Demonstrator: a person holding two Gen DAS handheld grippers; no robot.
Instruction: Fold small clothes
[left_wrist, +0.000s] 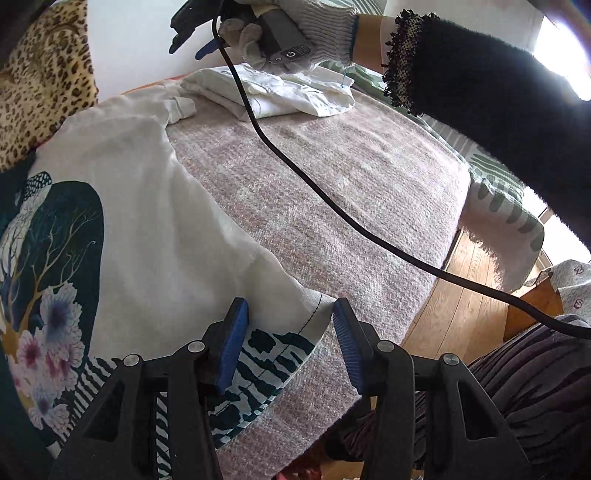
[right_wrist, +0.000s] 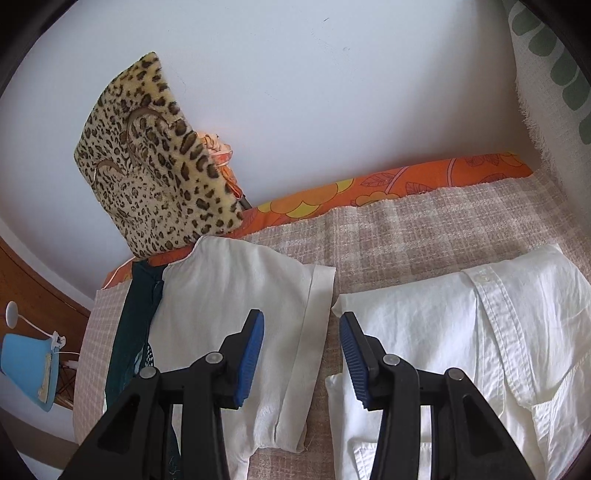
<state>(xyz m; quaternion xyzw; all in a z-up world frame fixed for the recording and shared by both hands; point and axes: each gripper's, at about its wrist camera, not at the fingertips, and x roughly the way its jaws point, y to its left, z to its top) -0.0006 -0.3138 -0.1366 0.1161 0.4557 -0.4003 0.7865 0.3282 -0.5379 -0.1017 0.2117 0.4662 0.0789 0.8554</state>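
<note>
From the left wrist, our left tongs (left_wrist: 290, 325) hang apart over the hem corner of the printed white top (left_wrist: 147, 206), which lies spread on the bed (left_wrist: 332, 177); we should pinch hem and side seam together so the fold runs straight. From the right wrist, our right tongs (right_wrist: 301, 338) are apart too, above the top's sleeve (right_wrist: 280, 332), just beside the folded white shirt (right_wrist: 461, 332). We'd take the sleeve's cuff edge, not its middle.

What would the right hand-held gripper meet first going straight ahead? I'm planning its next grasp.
Probably the bare plaid blanket in the gap between the short-sleeved top and the folded white shirt; the open right hand-held gripper straddles that gap, though depth is unclear.
</note>
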